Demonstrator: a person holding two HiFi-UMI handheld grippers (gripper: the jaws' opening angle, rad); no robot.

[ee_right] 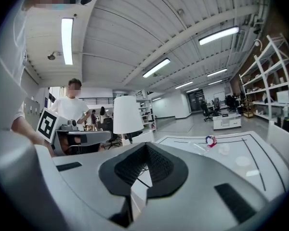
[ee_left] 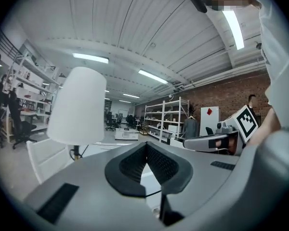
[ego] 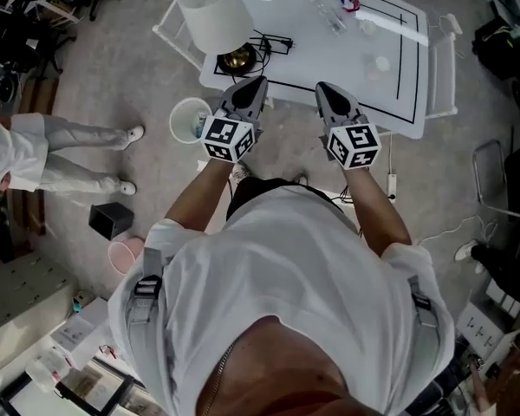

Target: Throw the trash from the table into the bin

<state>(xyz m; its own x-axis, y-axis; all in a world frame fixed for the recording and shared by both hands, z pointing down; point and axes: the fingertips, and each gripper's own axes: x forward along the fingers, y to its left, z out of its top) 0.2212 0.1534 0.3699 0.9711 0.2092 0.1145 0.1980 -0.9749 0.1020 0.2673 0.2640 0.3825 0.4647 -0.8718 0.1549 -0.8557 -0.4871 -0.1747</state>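
Observation:
A white table [ego: 312, 68] with a black outline stands ahead of me. On its far part lie a clear plastic bottle [ego: 329, 14], a red and blue scrap [ego: 351, 5] and two clear lids [ego: 380, 63]. The right gripper view shows the scrap [ee_right: 211, 141] and a lid [ee_right: 242, 161] too. A white bin [ego: 191, 120] sits on the floor at the table's left corner. My left gripper [ego: 258, 81] [ee_left: 146, 146] and right gripper [ego: 322, 86] [ee_right: 145, 146] are held side by side at the table's near edge. Both are shut and empty.
A lamp with a white shade [ego: 213, 11] [ee_left: 78, 105] stands on the table's left corner, with black cables beside it. A person in white [ego: 61, 146] stands at the left. A black box [ego: 111, 219] and a pink tub [ego: 126, 254] lie on the floor. A white chair [ego: 442, 68] flanks the table's right side.

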